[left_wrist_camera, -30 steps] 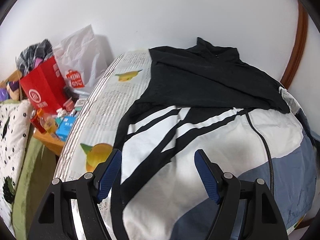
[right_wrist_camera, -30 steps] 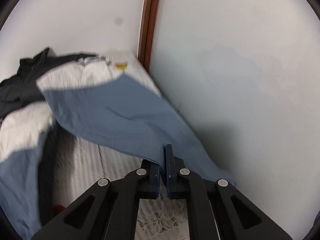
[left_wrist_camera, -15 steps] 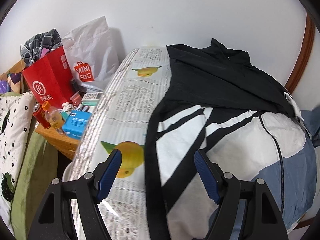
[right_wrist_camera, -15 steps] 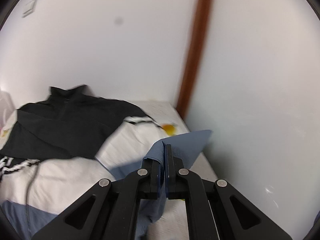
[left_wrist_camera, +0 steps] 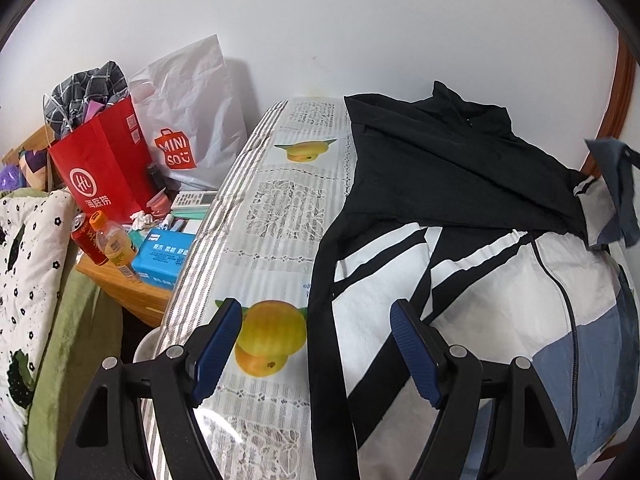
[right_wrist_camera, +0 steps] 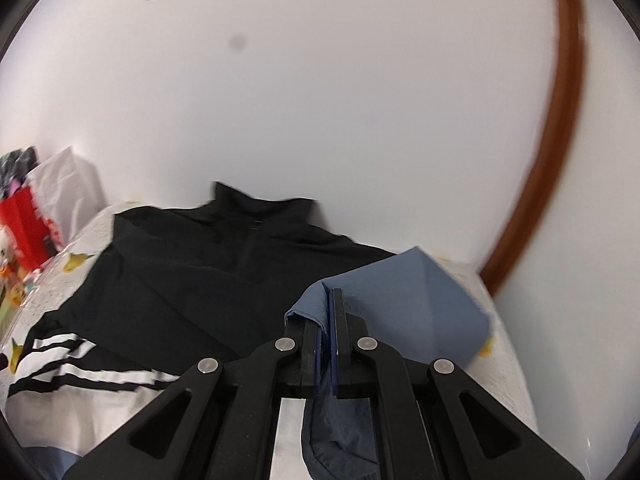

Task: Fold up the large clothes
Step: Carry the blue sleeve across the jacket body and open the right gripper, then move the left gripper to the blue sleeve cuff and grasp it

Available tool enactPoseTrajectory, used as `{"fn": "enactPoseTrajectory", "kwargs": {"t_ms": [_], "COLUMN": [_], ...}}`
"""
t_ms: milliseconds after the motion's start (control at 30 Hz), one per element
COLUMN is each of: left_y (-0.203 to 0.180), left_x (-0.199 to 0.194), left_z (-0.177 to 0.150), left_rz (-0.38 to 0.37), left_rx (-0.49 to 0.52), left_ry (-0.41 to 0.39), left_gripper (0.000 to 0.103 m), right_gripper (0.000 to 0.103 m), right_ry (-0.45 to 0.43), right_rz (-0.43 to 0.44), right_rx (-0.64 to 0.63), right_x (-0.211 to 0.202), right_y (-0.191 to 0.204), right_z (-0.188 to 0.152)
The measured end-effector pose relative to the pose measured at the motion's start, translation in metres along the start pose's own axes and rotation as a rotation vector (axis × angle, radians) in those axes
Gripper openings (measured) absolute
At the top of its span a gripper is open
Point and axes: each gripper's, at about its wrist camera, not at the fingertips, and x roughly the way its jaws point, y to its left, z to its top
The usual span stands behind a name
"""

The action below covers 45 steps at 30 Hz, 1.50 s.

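Note:
A black, white and blue zip jacket (left_wrist_camera: 460, 216) lies spread on a table with a fruit-print cloth (left_wrist_camera: 280, 216). Its collar points at the far wall. My left gripper (left_wrist_camera: 316, 344) is open and empty, hovering over the jacket's black left edge near the table's front. My right gripper (right_wrist_camera: 327, 312) is shut on the jacket's blue sleeve (right_wrist_camera: 400, 304) and holds it lifted over the jacket's black upper part (right_wrist_camera: 192, 280). The lifted sleeve also shows in the left wrist view (left_wrist_camera: 616, 184) at the far right.
A red paper bag (left_wrist_camera: 100, 168) and a white Miniso bag (left_wrist_camera: 188, 120) stand left of the table. Bottles (left_wrist_camera: 112, 240) and a blue box (left_wrist_camera: 160, 256) sit on a low wooden stand. A brown door frame (right_wrist_camera: 556, 128) runs along the right wall.
My right gripper has lifted the blue sleeve and carried it left, over the jacket's black top. The left gripper has shifted left and stays open.

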Motion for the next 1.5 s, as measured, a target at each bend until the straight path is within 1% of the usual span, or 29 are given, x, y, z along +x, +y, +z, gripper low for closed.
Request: {"fn": "enactPoseTrajectory", "kwargs": {"t_ms": [100,167,267,333,400,500,567,600,633,667,700,733,767,800,833,867,1067,1133,1267,1333,1400,1500], "left_y": [-0.001,-0.001,0.000,0.001,0.002,0.003,0.004,0.003,0.003,0.002,0.001,0.000,-0.002,-0.004,-0.005,-0.007,-0.021,-0.025,-0.039,-0.048,-0.061,-0.083], "left_x": [0.010,0.014,0.020,0.024,0.028,0.032,0.033,0.033,0.033,0.033,0.032,0.031,0.030,0.028,0.027,0.024,0.009,0.002,-0.011,-0.017,-0.024,-0.032], "left_z": [0.000,-0.001,0.000,0.001,0.001,0.002,0.003,0.003,0.004,0.004,0.005,0.005,0.006,0.006,0.007,0.008,0.014,0.015,0.019,0.021,0.025,0.029], "left_rz": [0.000,-0.001,0.002,0.001,-0.006,-0.003,-0.004,-0.004,-0.004,-0.004,-0.004,-0.003,-0.005,-0.007,-0.009,-0.010,0.008,0.006,0.011,-0.001,-0.031,-0.070], "left_rx": [0.014,0.017,0.022,0.021,0.025,0.027,0.026,0.026,0.025,0.025,0.027,0.028,0.030,0.033,0.035,0.042,0.071,0.070,0.079,0.087,0.107,0.128], "left_ry": [0.016,0.022,0.024,0.029,0.032,0.038,0.036,0.033,0.032,0.031,0.028,0.024,0.022,0.019,0.017,0.012,-0.022,-0.036,-0.061,-0.075,-0.090,-0.114], "left_gripper": [0.075,0.075,0.075,0.075,0.075,0.075,0.075,0.075,0.075,0.075,0.075,0.075,0.075,0.075,0.075,0.075,0.075,0.075,0.075,0.075,0.075,0.075], "right_gripper": [0.003,0.003,0.003,0.003,0.003,0.003,0.006,0.008,0.016,0.030,0.038,0.052,0.061,0.064,0.071,0.075,0.077,0.077,0.077,0.077,0.077,0.077], "right_ry": [-0.014,-0.018,-0.022,0.002,0.037,0.075,0.096,0.107,0.115,0.123,0.130,0.135,0.138,0.142,0.149,0.161,0.229,0.225,0.198,0.187,0.177,0.158], "right_rz": [0.045,0.090,0.130,0.158,0.167,0.174,0.174,0.173,0.172,0.170,0.167,0.165,0.159,0.149,0.143,0.138,0.173,0.186,0.194,0.183,0.153,0.074], "right_rx": [-0.034,-0.071,-0.120,-0.140,-0.156,-0.165,-0.158,-0.154,-0.151,-0.147,-0.140,-0.136,-0.133,-0.126,-0.118,-0.107,-0.030,-0.018,0.060,0.088,0.097,0.096], "right_x": [0.017,0.028,0.037,0.049,0.062,0.077,0.088,0.092,0.094,0.095,0.096,0.096,0.096,0.094,0.093,0.092,0.075,0.061,0.030,0.013,-0.004,-0.029], "right_y": [0.028,0.051,0.080,0.099,0.113,0.121,0.124,0.123,0.122,0.121,0.117,0.116,0.113,0.110,0.106,0.102,0.083,0.075,0.050,0.034,0.017,-0.008], "right_z": [0.007,0.010,0.009,0.008,0.001,-0.008,-0.012,-0.014,-0.016,-0.017,-0.019,-0.021,-0.023,-0.027,-0.029,-0.033,-0.056,-0.063,-0.072,-0.075,-0.078,-0.083]}}
